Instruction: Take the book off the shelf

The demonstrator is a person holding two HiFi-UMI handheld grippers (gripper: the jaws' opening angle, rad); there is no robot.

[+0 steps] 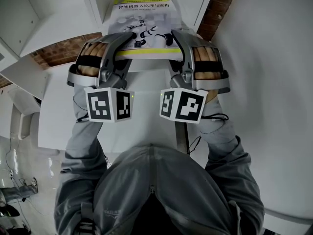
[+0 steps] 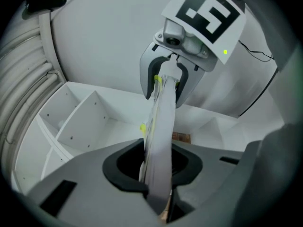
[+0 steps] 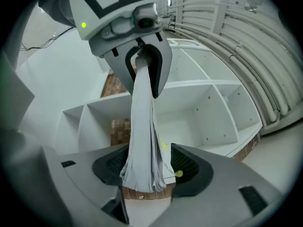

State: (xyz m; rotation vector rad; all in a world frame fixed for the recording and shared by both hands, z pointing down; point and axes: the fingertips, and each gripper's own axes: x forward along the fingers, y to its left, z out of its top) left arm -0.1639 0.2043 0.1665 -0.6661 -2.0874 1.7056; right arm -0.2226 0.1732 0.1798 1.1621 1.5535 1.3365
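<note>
Grey jacket cloth (image 1: 156, 190) fills the nearest part of the head view, and your sleeves run up from it to the two marker cubes, one on the left (image 1: 108, 104) and one on the right (image 1: 182, 104). Just beyond the cubes your hands wrap the handles. Ahead of them the left hand-held gripper (image 1: 131, 35) and the right hand-held gripper (image 1: 174, 34) reach onto the near edge of the book (image 1: 142, 13), one at each side of it. In its own view the left hand-held gripper (image 2: 156, 174) pinches the book (image 2: 161, 126) edge-on, pads against the cover. In the right gripper view the right hand-held gripper (image 3: 147, 169) stands spread, with the fanned pages of the book (image 3: 142, 126) between its jaws and a gap on either side. The book has a pale cover with a yellow band at its far edge. It lies cover up, held in the air between the two tools, out in front of the white shelf (image 3: 213, 108). Behind the open compartments you can see a red brick wall (image 3: 118, 126).
</note>
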